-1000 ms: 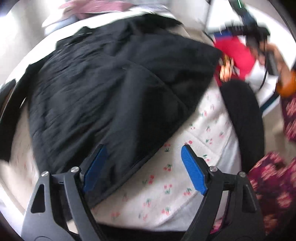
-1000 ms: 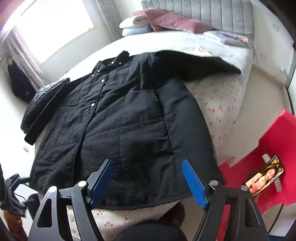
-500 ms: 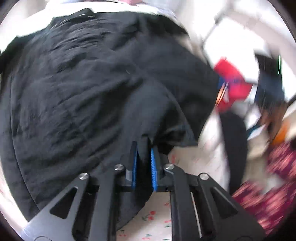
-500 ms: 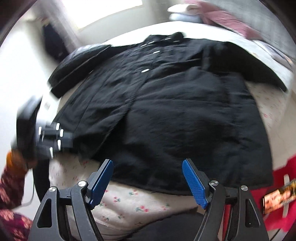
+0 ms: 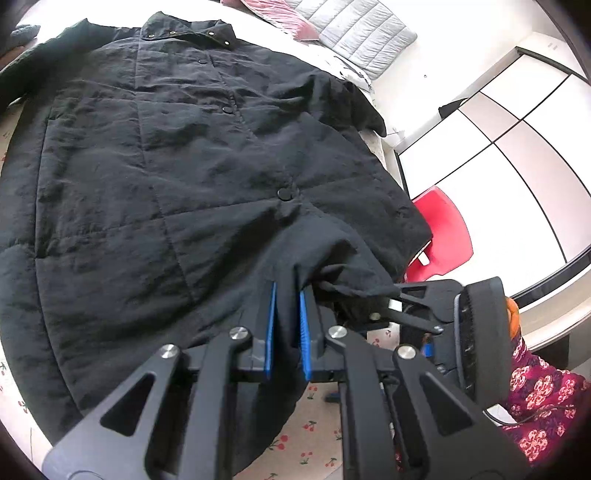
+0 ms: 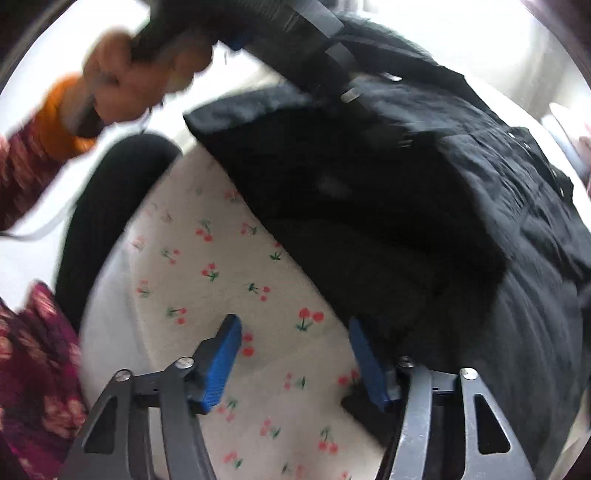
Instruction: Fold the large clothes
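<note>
A long black quilted coat (image 5: 192, 155) lies spread, buttons up, on a bed with a cherry-print sheet (image 6: 207, 273). My left gripper (image 5: 286, 295) is shut on a bunched fold of the coat's hem near the bed's front edge. In the blurred right wrist view my right gripper (image 6: 293, 325) hovers low over the sheet with its jaws closing. Only sheet lies between its pads, and the right pad (image 6: 364, 354) sits at the coat's hem (image 6: 332, 258) without pressing it. The left wrist view shows the right gripper (image 5: 384, 304) just right of the pinched fold.
A red chair (image 5: 443, 229) stands right of the bed, before white wardrobe doors (image 5: 517, 129). Grey quilted bedding (image 5: 354, 29) and a pink pillow (image 5: 291, 22) lie at the head. A person's floral sleeve (image 5: 539, 398), hand (image 6: 122, 92) and dark leg (image 6: 103, 206) are close by.
My left gripper went from open over the hem to shut on it and shifted along the coat. The right gripper swung down and rolled to the hem, its jaws narrower than before.
</note>
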Demonstrator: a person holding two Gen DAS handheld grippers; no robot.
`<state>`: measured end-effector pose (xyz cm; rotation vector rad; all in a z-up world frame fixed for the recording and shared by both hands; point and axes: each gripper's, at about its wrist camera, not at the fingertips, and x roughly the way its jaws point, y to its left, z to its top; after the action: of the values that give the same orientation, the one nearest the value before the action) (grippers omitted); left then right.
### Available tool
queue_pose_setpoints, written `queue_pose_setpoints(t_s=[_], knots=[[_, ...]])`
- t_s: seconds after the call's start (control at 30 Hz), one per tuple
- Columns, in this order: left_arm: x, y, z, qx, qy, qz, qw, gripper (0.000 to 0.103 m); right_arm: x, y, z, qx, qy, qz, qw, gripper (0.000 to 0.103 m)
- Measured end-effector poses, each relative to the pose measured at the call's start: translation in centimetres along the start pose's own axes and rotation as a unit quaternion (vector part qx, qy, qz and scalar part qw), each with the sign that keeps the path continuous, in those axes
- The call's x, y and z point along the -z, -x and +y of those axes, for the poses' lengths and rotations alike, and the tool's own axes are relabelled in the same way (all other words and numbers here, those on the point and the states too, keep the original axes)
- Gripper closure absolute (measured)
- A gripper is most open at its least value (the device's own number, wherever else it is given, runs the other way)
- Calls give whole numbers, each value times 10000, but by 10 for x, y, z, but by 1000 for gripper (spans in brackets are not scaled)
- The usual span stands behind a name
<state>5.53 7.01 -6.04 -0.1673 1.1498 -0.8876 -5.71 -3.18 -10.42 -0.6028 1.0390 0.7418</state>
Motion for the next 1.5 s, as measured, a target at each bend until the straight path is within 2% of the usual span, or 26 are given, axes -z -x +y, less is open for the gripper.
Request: queue_pose_setpoints(t_s=[0.07,0.17,0.27,0.3,0.33,0.37,0.4,0.5,0.6,0.67,0.7,0.8,0.87,0.93,0.97,1.03,1.07,1.17,1.27,1.33,1.4,1.43,1.5], knots=[[0,3,1,20,27,-23,10000,90,-4,-3,-3,89,0,-92,9999,43],[-1,4,5,55,95,-62,9999,90,-10,-11,-5,530,98,-101,9985,43],[-4,5,7,75,153,-88,9998,90,-13,-16,-7,850,185,-147,9961,51],[-4,5,7,80,160,-92,9998,90,-16,-16,-5,932,206,-172,9953,63],[-5,5,7,85,171,-95,9998,90,-17,-17,-4,1097,251,-192,9935,86],[-6,6,7,98,177,-100,9997,90,-19,-19,-3,1331,269,-173,9906,97],[-6,7,7,113,183,-109,9997,90,-20,-19,-3,1423,246,-204,9893,98],[-4,10,4,166,107,-117,9997,90,-18,-5,9,1011,265,-282,9941,100],[2,6,-4,361,-123,96,9992,89,-11,7,18,860,384,-215,9953,100],[11,-6,-14,418,-432,467,9971,83,-5,12,17,61,153,-97,9998,101],[17,-13,-20,409,-608,693,9949,77,0,15,20,-377,137,-4,9992,101],[40,-32,-34,535,-1032,1438,9827,74,12,33,24,-844,204,-76,9962,98],[47,-31,-40,454,-1270,1613,9777,71,20,51,11,-900,-1,-315,9954,91],[47,-22,-44,329,-1471,1498,9772,66,26,70,-9,-909,-373,-642,9931,79],[42,-13,-44,321,-1483,1306,9798,63,30,80,-23,-893,-638,-829,9905,76],[31,-3,-39,336,-1347,956,9857,45,31,91,-50,-715,-1101,-1079,9855,68],[24,1,-34,265,-1249,701,9893,44,28,91,-64,-599,-1328,-1163,9825,66],[13,-5,-19,43,-1011,503,9936,43,19,83,-102,-494,-1938,-1339,9706,60],[16,-28,-1,-179,-709,793,9942,42,9,59,-122,-440,-2325,-1177,9644,54],[24,-36,-1,-284,-820,857,9925,42,11,38,-127,-481,-2447,-889,9643,52],[34,-31,-10,-408,-1242,885,9875,42,21,5,-127,-606,-2555,-54,9649,47],[36,-25,-14,-492,-1363,965,9847,42,26,-3,-126,-603,-2582,206,9640,44],[38,-3,-13,-781,-1399,879,9832,41,32,5,-126,-690,-2534,32,9649,41]])
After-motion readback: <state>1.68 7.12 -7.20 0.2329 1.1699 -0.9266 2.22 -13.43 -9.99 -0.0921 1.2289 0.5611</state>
